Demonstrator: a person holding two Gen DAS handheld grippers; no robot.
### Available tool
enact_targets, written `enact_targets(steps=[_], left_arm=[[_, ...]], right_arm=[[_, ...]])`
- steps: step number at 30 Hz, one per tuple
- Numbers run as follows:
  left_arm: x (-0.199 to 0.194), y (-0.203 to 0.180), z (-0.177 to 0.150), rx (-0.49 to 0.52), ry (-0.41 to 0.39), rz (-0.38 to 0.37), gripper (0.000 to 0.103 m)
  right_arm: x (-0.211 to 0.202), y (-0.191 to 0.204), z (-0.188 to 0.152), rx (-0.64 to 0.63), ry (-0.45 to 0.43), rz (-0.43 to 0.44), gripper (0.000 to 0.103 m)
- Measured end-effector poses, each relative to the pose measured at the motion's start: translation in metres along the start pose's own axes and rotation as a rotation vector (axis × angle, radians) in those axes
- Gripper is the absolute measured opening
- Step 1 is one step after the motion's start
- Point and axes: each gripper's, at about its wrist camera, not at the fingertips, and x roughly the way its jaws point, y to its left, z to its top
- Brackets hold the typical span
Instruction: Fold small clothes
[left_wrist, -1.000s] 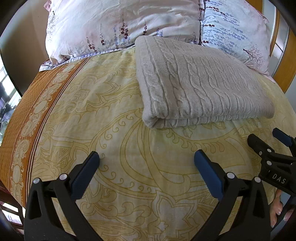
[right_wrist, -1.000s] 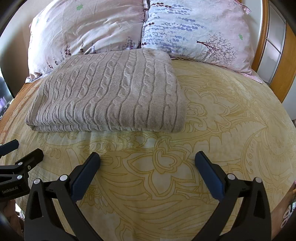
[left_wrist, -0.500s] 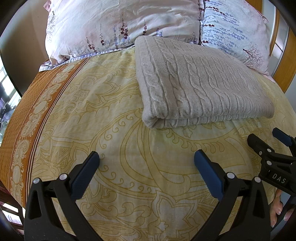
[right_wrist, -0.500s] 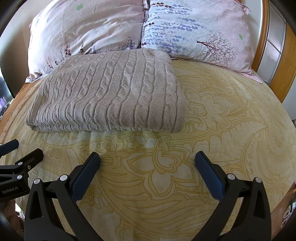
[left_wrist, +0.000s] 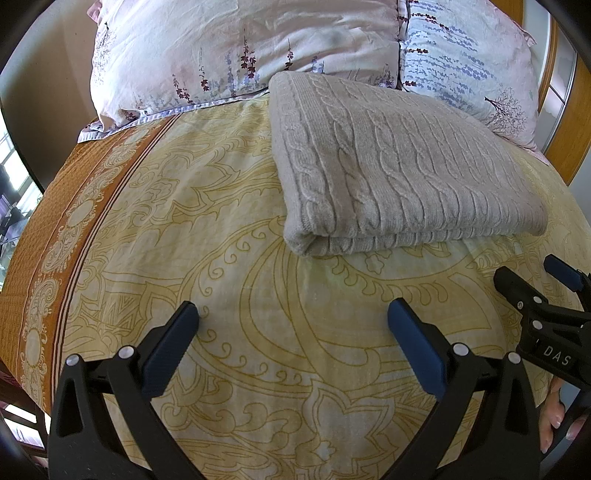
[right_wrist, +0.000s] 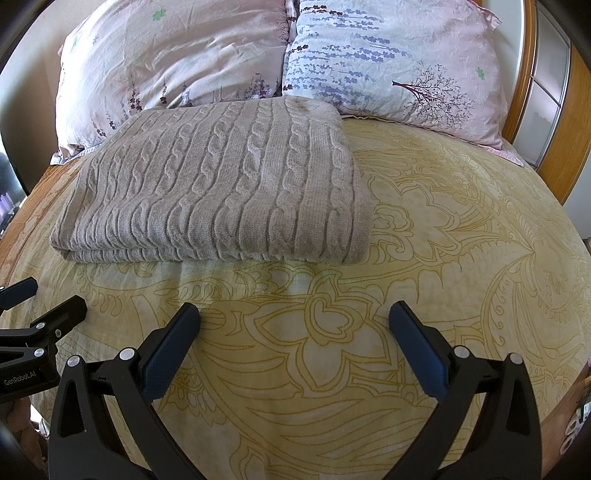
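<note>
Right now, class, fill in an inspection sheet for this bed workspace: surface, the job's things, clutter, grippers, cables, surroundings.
Surface: yellow patterned bedspread with an orange border on one side, lying fairly smooth.
Job's things: one grey cable-knit sweater, already folded into a neat rectangle, lying flat near the pillows.
Clutter: nothing seen.
Grippers: left hand-held gripper open and empty, in front of the sweater; right hand-held gripper open and empty, also short of it. Neither touches the sweater.
Cables: nothing seen.
Surroundings: two floral pillows at the head of the bed; a wooden frame with glass panels to the right; a window at far left.
</note>
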Motion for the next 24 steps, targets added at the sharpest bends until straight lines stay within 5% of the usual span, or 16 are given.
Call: enact_targets(steps=[24], left_arm=[[-0.0002,-0.0006,0.0002,-0.005,-0.002,0.002,0.101]], right_arm=[[0.0003,0.0002,-0.0001,-0.001,-0.001,0.0,0.102]])
